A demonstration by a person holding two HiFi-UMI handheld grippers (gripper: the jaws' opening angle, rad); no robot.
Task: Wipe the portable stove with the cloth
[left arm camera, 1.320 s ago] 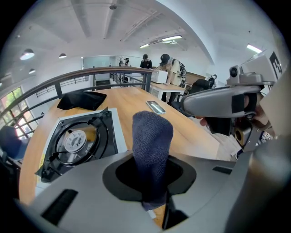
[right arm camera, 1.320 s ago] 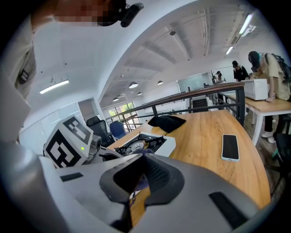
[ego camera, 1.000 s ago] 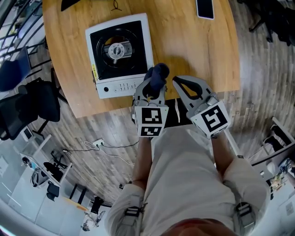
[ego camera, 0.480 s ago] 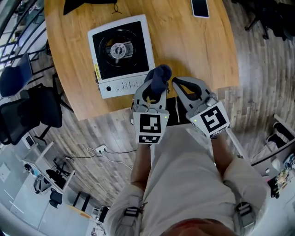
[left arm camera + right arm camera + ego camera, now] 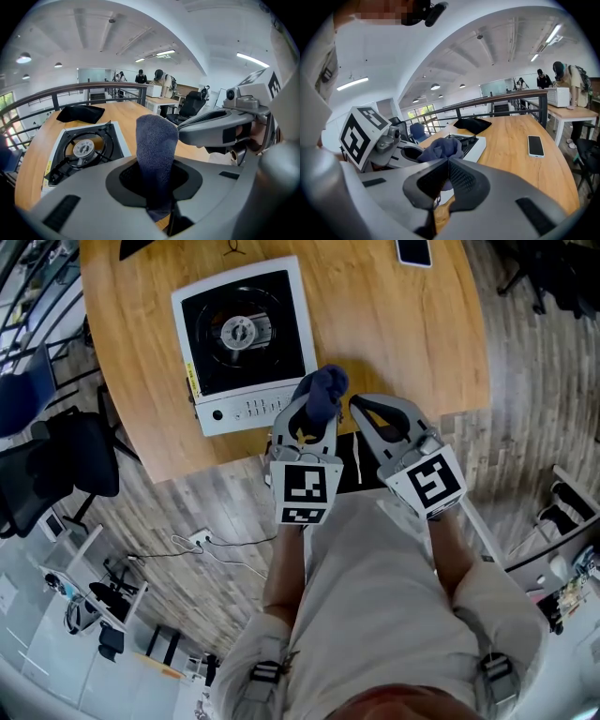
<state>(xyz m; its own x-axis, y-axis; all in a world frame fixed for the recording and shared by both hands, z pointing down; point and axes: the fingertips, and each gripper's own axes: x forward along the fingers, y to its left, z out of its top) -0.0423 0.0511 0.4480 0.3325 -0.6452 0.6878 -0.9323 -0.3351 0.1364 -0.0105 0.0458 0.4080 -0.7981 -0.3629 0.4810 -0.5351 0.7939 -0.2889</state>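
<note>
At the far left, a dark office chair [image 5: 70, 460] is standing on the plank floor beside the round wooden table [image 5: 403, 343]. The portable stove [image 5: 242, 341] is lying on the table's left part. Its long axis is running away from the person and is turned slightly off square. The end with the knob and control strip is pointing toward the near table edge, and the burner end is pointing toward a black fabric item [image 5: 80, 113] at the far edge.

The left gripper [image 5: 307, 423] is pinching the cloth [image 5: 322, 390], a dark blue terry piece, with its jaws closed tight on the lower part. The cloth's long axis is following the jaws, and its rounded free end is sticking out forward past them toward the table. In the head view that end is sitting just beside the stove's near right corner. Whether it is touching the stove cannot be told.

The right gripper [image 5: 367, 413] is hovering alongside at the table's near edge, its jaws pressed together with nothing between them. Farther right, a phone [image 5: 413, 251] is lying flat near the far edge.

Against the earlier frames, little is differing. The left gripper is still clamping the cloth and the right is staying closed. Both are keeping their places, while the stove is showing slightly higher in the head view.
</note>
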